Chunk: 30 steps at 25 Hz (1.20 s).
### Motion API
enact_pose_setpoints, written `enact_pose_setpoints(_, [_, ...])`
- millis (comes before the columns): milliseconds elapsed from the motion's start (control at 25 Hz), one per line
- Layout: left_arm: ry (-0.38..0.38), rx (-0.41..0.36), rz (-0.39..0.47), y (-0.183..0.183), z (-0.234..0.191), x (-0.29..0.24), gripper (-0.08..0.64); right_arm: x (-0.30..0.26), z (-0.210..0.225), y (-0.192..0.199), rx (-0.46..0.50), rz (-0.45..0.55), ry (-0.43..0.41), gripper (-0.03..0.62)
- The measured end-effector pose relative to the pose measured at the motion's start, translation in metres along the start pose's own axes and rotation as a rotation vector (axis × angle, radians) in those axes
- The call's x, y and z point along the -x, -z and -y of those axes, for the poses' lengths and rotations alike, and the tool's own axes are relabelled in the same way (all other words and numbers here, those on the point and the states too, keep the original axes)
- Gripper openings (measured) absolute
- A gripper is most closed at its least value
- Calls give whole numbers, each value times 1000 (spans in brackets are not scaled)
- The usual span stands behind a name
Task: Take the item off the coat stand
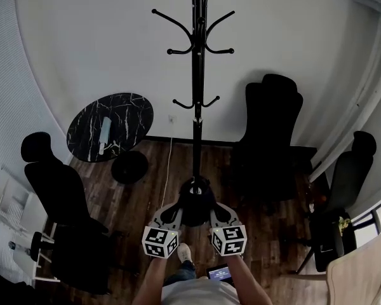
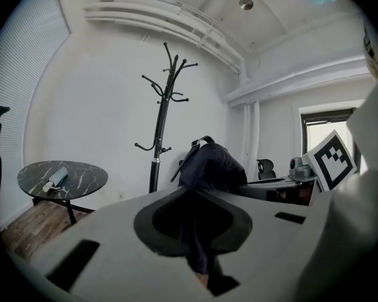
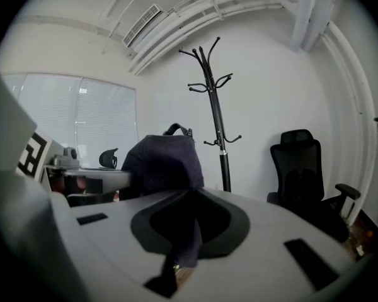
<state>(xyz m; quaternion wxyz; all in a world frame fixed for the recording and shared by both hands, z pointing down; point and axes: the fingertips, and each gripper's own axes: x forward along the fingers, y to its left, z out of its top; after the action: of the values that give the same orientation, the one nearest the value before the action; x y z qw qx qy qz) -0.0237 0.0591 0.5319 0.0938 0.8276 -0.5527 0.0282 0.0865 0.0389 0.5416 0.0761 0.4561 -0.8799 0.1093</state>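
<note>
Dark bag (image 1: 195,202) hung clear of the coat stand (image 1: 197,94), just in front of its base. The left gripper (image 1: 175,208) and right gripper (image 1: 216,210) were each pinched shut on its fabric. It looked soft, limp and fairly light, and its top loop (image 3: 174,128) seemed the surer hold.

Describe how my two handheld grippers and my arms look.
The left gripper and right gripper are matching pale grey shells, each carrying a white cube printed with black square markers. Their tongs are broad and flat, pale grey, with a dark spade-shaped recess and dark rectangular slots. No cables show. The forearms carry no sleeves; the shirt is pale.
</note>
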Motion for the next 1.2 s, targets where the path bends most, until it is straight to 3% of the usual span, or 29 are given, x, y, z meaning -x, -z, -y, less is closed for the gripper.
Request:
enact_pose_setpoints(640, [46,43,-13,-17,-77,-126,31,-129,61,-27,-39,-11,-6,28])
enact_pose_setpoints(1200, [89,44,-13,-35,-127,-188,31,-201,83,-46,-73,-4,17,28])
